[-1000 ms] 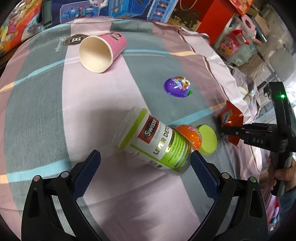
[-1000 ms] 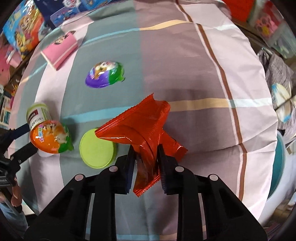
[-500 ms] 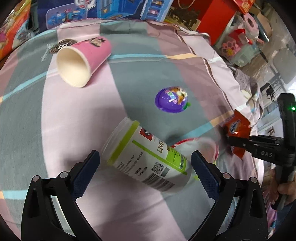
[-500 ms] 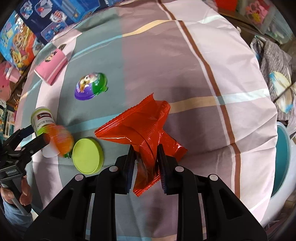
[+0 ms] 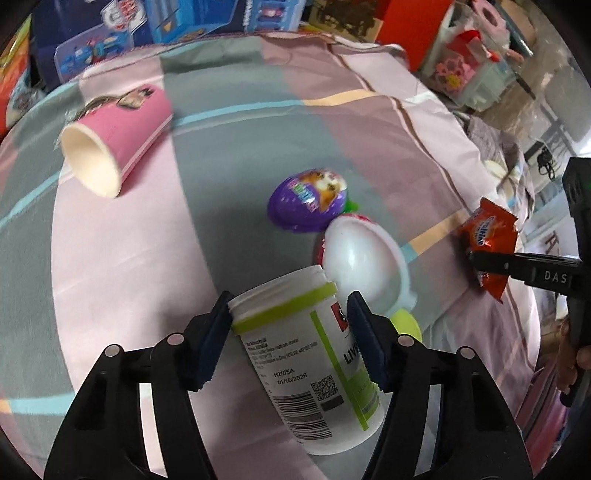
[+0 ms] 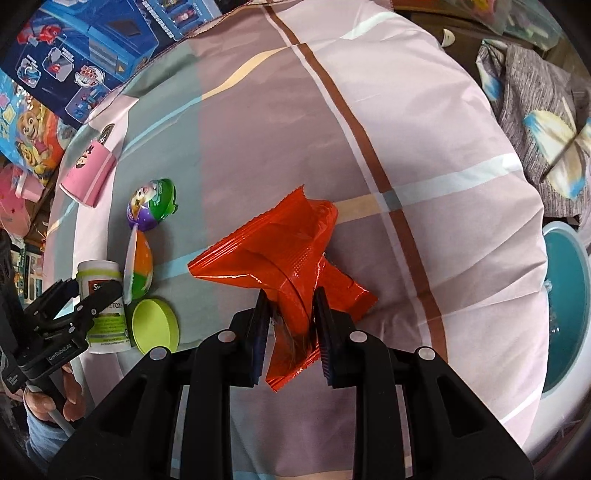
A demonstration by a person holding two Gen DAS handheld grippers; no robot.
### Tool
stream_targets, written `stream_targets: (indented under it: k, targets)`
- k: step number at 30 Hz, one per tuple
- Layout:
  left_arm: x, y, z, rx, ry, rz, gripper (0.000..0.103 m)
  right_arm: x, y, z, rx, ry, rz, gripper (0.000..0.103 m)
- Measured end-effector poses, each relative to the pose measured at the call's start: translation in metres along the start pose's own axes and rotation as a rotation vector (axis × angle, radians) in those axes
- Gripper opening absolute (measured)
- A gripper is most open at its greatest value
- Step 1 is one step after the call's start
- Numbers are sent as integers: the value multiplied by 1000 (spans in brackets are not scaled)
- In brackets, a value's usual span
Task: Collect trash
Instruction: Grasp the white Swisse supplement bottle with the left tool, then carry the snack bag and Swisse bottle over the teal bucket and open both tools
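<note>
A white bottle with green bands (image 5: 306, 362) sits between the fingers of my left gripper (image 5: 288, 306). The jaws are closing and both blue pads touch its sides near the open neck. In the right wrist view the bottle (image 6: 99, 273) stands at far left in that left gripper (image 6: 81, 295). My right gripper (image 6: 291, 306) is shut on a crumpled orange snack wrapper (image 6: 273, 251), held above the bedsheet; the wrapper (image 5: 487, 229) also shows at right. An orange egg capsule (image 6: 138, 269) leans on the bottle, white underside (image 5: 362, 258) up. A purple egg (image 5: 310, 199), green lid (image 6: 155, 325) and pink paper cup (image 5: 118, 129) lie nearby.
Everything lies on a striped pink and grey bedsheet (image 6: 369, 129). Toy boxes (image 5: 184, 29) line the far edge. A teal bin (image 6: 565, 314) stands off the right edge, with a grey cloth (image 6: 535, 92) behind it. A hand (image 6: 48, 402) grips the left tool's handle.
My left gripper moved in over the lying bottle and narrowed onto it; the bottle now points away. The orange egg tipped up against it. The right gripper shifted sideways with the wrapper.
</note>
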State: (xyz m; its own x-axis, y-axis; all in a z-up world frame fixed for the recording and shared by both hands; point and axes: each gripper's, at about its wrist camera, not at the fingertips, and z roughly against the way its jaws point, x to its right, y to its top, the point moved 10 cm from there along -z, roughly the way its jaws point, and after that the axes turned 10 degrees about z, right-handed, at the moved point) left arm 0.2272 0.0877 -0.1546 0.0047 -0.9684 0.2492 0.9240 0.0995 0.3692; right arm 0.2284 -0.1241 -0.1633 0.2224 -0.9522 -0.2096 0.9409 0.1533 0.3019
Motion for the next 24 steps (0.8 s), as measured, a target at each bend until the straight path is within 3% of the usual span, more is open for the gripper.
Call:
stream_targets:
  k: [4, 8, 10, 15, 19, 24]
  targets:
    - [-11, -13, 4, -22, 29, 21, 76, 5, -2, 0, 8, 22, -9, 23]
    - [-17, -29, 7, -33, 56, 36, 77, 9, -3, 7, 34, 37, -19, 22]
    - [-15, -31, 9, -21, 83, 19, 59, 11, -5, 13, 49, 45, -20, 22]
    - [-6, -28, 20, 16, 95, 30, 53, 22, -11, 33, 90, 52, -39, 22]
    - [18, -17, 39, 67, 75, -4, 51, 39, -17, 52, 130, 57, -66, 22]
    - [82, -9, 53, 108, 8, -113, 51, 70, -27, 78, 190, 56, -115, 22]
